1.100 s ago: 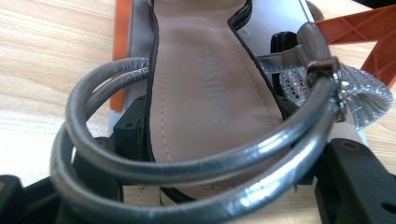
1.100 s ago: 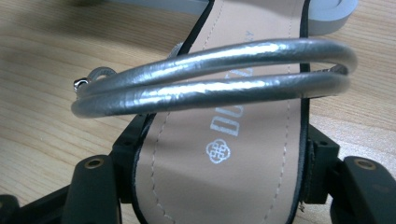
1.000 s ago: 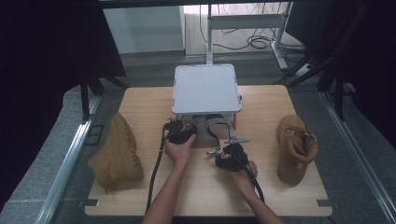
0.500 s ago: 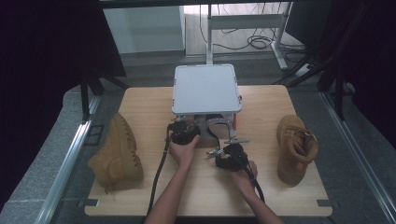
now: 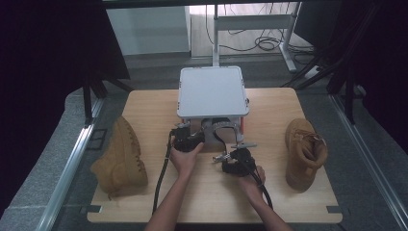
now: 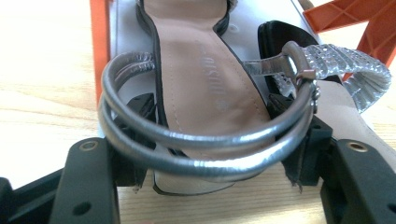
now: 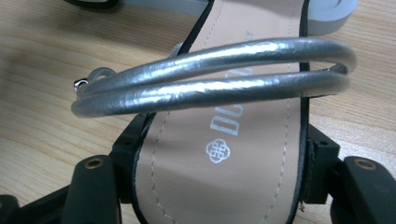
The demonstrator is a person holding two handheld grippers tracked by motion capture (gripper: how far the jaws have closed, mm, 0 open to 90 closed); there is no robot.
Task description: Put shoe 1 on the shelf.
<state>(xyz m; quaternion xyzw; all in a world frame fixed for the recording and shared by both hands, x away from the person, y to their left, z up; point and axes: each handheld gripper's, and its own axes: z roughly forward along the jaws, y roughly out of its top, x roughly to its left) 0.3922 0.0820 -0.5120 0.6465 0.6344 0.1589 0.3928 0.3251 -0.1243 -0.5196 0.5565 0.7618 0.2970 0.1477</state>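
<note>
Two sandals with tan insoles and double silver straps lie at the front of a grey box (image 5: 211,91). My left gripper (image 5: 187,140) (image 6: 210,112) is shut on the heel end of one sandal (image 6: 201,70), its silver strap (image 6: 201,144) arching over the jaws. Beside that shoe lies the other sandal's rhinestone strap (image 6: 345,60). My right gripper (image 5: 235,161) (image 7: 224,144) is shut on the second sandal (image 7: 233,177), one jaw on each edge of the sole, with the silver strap (image 7: 210,88) crossing above.
A tan boot (image 5: 120,156) lies on its side at the left of the wooden table (image 5: 154,110). Another tan boot (image 5: 303,151) stands at the right. Orange parts (image 6: 359,23) flank the grey box. Black cables trail from both grippers toward the near edge.
Almost nothing differs. My left hand has edged slightly nearer the box front; the right gripper holds its place.
</note>
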